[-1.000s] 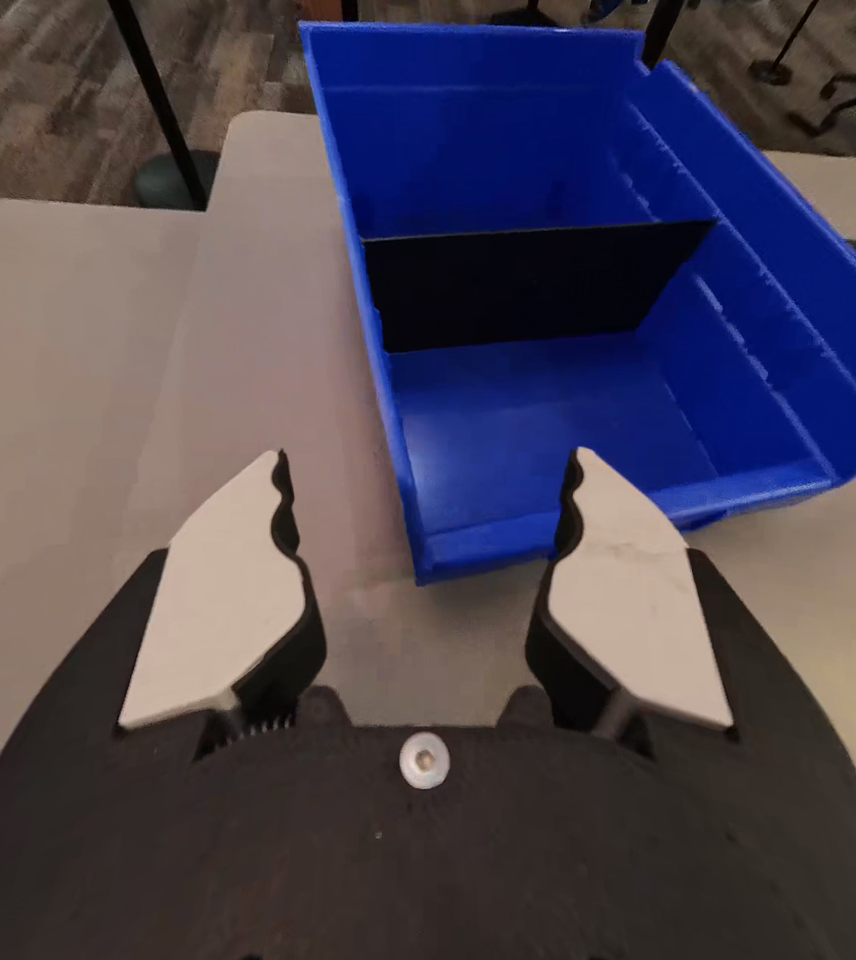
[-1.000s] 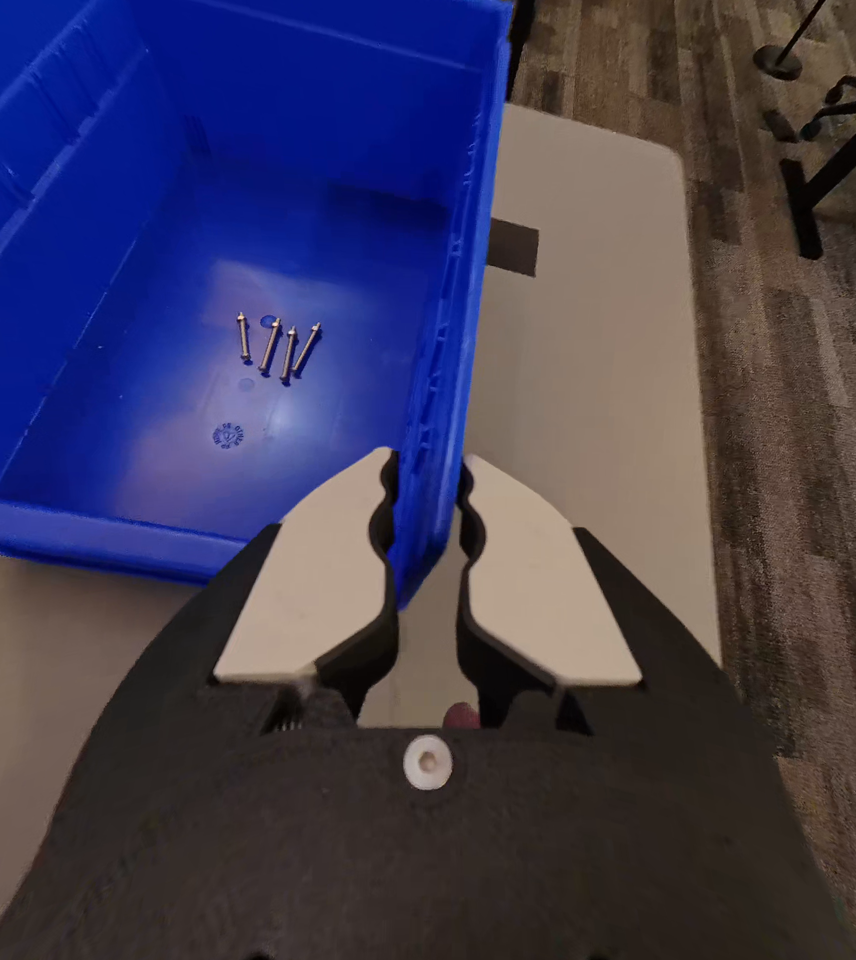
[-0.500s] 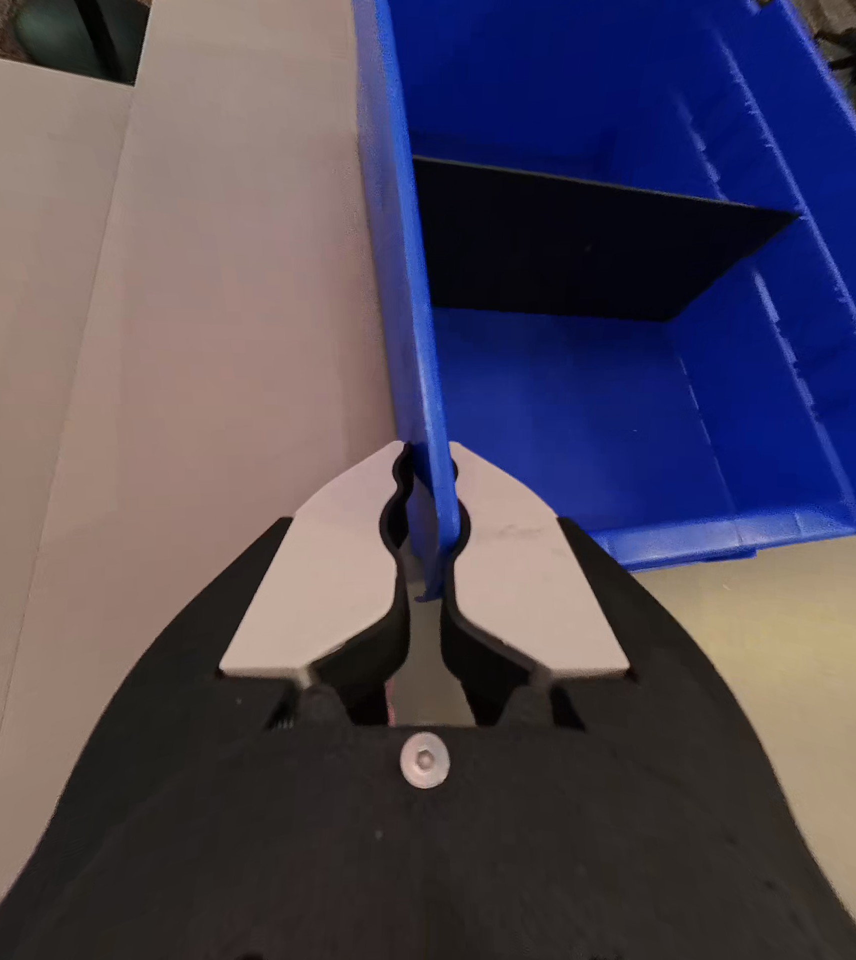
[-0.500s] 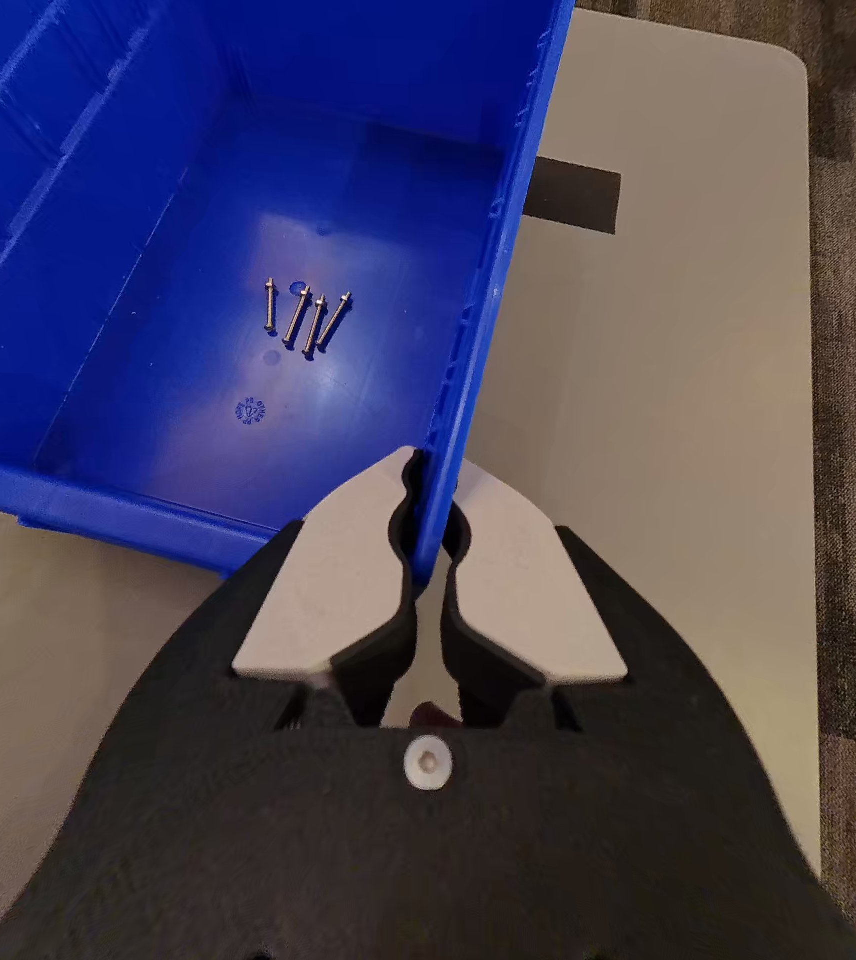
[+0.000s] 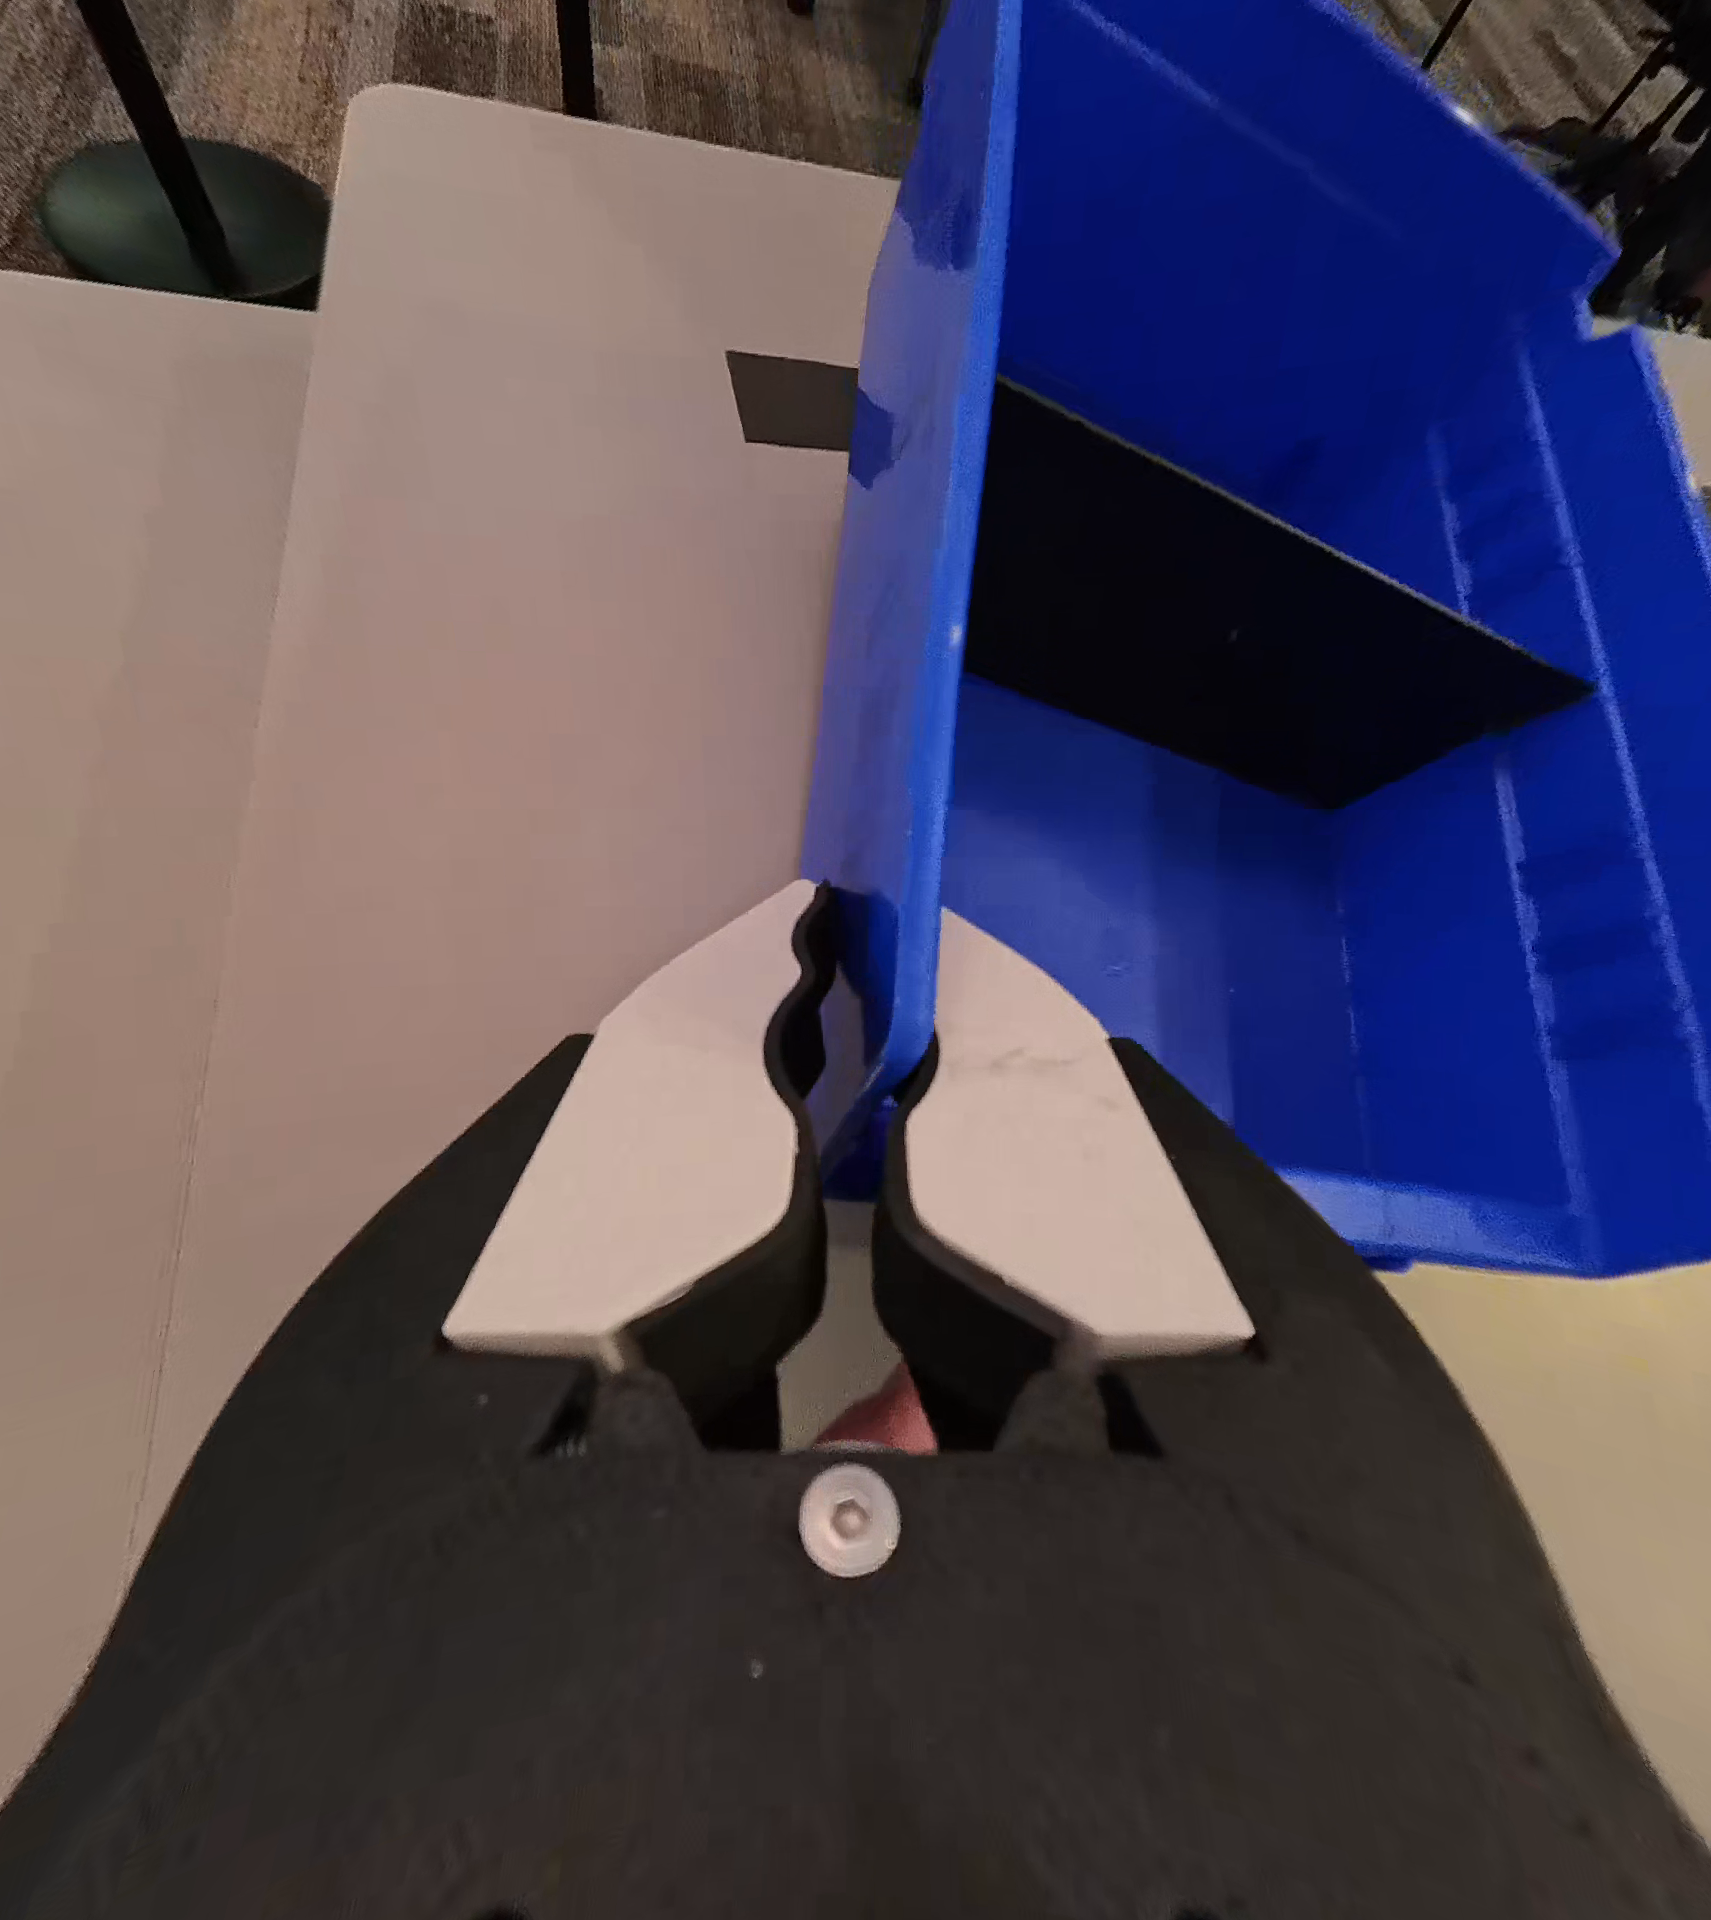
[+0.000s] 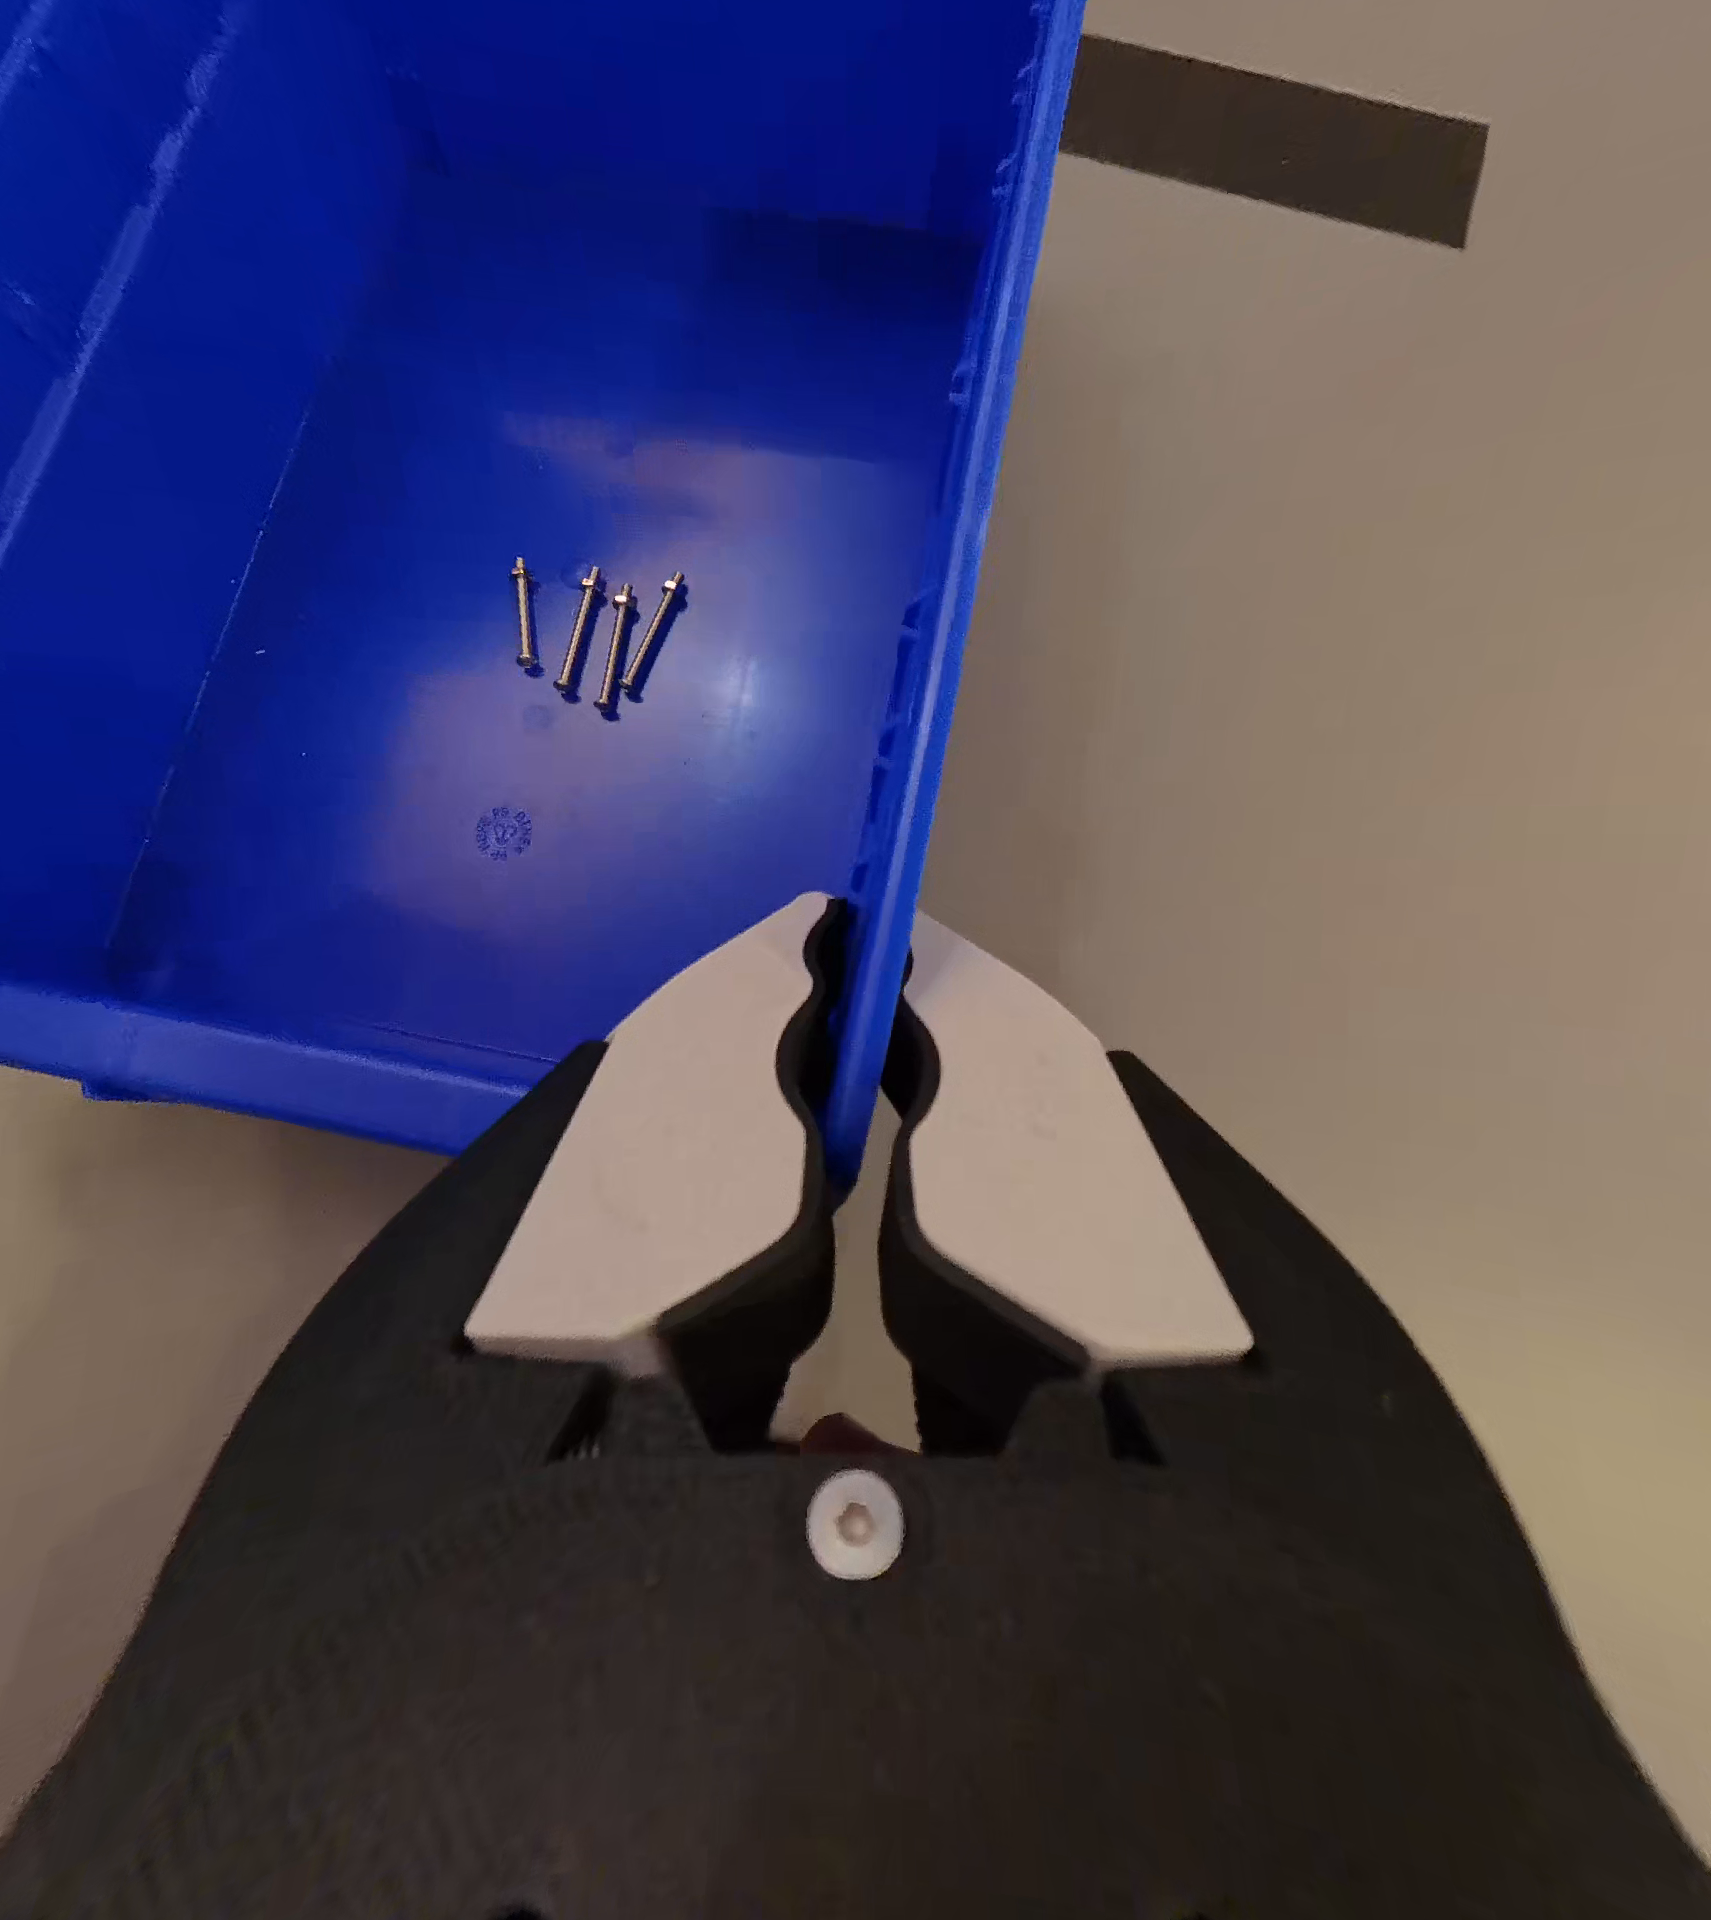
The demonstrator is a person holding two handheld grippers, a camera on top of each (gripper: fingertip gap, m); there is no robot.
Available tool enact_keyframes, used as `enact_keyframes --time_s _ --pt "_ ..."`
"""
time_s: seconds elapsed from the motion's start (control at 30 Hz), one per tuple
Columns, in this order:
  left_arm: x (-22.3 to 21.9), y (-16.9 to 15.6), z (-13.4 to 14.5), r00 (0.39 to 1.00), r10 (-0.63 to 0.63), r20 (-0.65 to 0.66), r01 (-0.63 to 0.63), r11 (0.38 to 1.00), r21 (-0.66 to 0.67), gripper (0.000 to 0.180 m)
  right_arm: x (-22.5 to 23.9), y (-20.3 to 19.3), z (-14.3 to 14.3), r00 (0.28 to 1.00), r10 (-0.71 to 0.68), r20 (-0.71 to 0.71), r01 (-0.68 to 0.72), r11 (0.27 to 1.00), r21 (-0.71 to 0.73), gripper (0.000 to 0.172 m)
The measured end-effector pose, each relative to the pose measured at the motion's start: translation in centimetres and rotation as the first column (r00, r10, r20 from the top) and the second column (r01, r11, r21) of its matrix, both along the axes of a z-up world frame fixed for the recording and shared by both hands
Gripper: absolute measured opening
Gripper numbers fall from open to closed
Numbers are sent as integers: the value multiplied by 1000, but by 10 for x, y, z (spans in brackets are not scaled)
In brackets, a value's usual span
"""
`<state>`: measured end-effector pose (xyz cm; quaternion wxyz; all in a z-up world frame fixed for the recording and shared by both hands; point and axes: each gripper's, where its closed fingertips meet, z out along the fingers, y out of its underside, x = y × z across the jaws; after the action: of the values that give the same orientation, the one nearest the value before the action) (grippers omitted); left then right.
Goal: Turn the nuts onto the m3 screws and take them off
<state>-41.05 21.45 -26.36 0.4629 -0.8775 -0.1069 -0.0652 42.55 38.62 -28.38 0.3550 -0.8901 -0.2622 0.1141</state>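
Note:
A blue plastic bin (image 5: 1453, 987) with a black divider (image 5: 1194, 603) takes up the right of the left wrist view. My left gripper (image 5: 877, 997) is shut on the bin's left side wall (image 5: 892, 727), near its front corner. The bin looks tilted and raised off the table on this side. In the right wrist view my right gripper (image 6: 866, 997) is shut on the same bin's right side wall (image 6: 976, 520), near its front corner. Several long thin metal screws (image 6: 602, 639) lie on the bin's floor (image 6: 415, 727).
The bin is over a light grey table (image 5: 518, 623), which also shows in the right wrist view (image 6: 1350, 727). Strips of dark tape (image 6: 1277, 145) lie on the table, one beside the bin (image 5: 789, 400). Stand bases (image 5: 176, 218) and carpet are beyond the table's far edge.
My left gripper moved from open in front of the bin onto its left wall and closed on it. My right gripper closed on the right wall. The bin has since risen and tilted.

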Motion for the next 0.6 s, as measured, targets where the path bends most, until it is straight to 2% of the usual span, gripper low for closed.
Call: enact_keyframes --time_s 0.27,0.6 --pt "3 -34 13 1000 10 19 -11 999 34 6 -10 -50 -1 998 61 -4 -61 998 -27 4" --pt "-10 -85 39 994 72 86 -83 987 136 7 -28 -104 0 987 163 -3 -163 986 -29 5"
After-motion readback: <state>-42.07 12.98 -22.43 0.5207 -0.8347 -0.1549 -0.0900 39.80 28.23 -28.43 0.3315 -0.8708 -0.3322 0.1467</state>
